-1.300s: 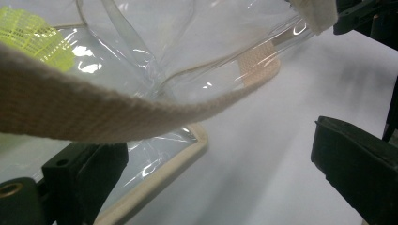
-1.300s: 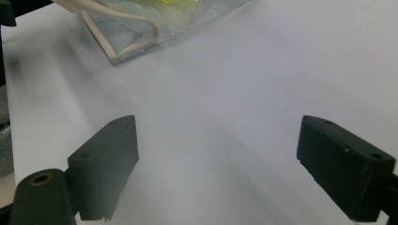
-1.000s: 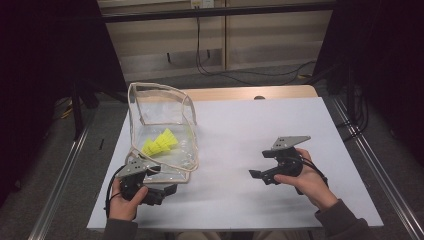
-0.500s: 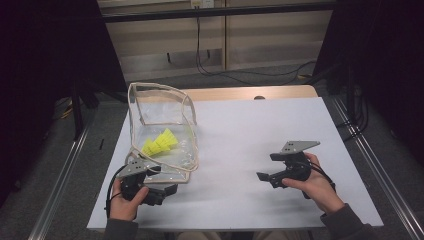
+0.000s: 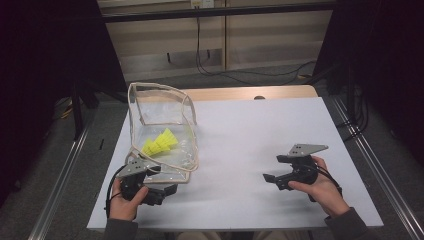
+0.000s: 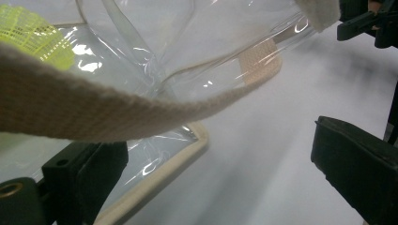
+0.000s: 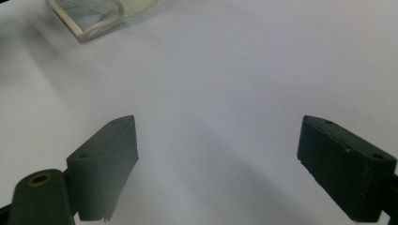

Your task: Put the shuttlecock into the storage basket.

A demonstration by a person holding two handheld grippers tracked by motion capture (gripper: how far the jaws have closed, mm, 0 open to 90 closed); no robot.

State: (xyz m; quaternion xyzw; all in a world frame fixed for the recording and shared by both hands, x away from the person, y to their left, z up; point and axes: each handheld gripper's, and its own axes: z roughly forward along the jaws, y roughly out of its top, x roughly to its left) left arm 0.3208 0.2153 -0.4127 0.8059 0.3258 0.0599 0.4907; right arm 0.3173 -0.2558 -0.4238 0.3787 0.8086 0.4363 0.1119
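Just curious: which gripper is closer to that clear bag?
The left. The left gripper sits at the near edge of the clear bag, jaws open. The right gripper rests far off on the table, also open.

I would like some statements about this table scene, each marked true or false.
1. The clear plastic bag with beige fabric trim holds yellow shuttlecocks. True.
2. The right gripper grips the bag. False: its jaws stand open over the bare white table.
3. The left gripper has shut jaws. False: they stand wide apart at the bag's near corner.
4. The beige strap crosses the left gripper view. True.
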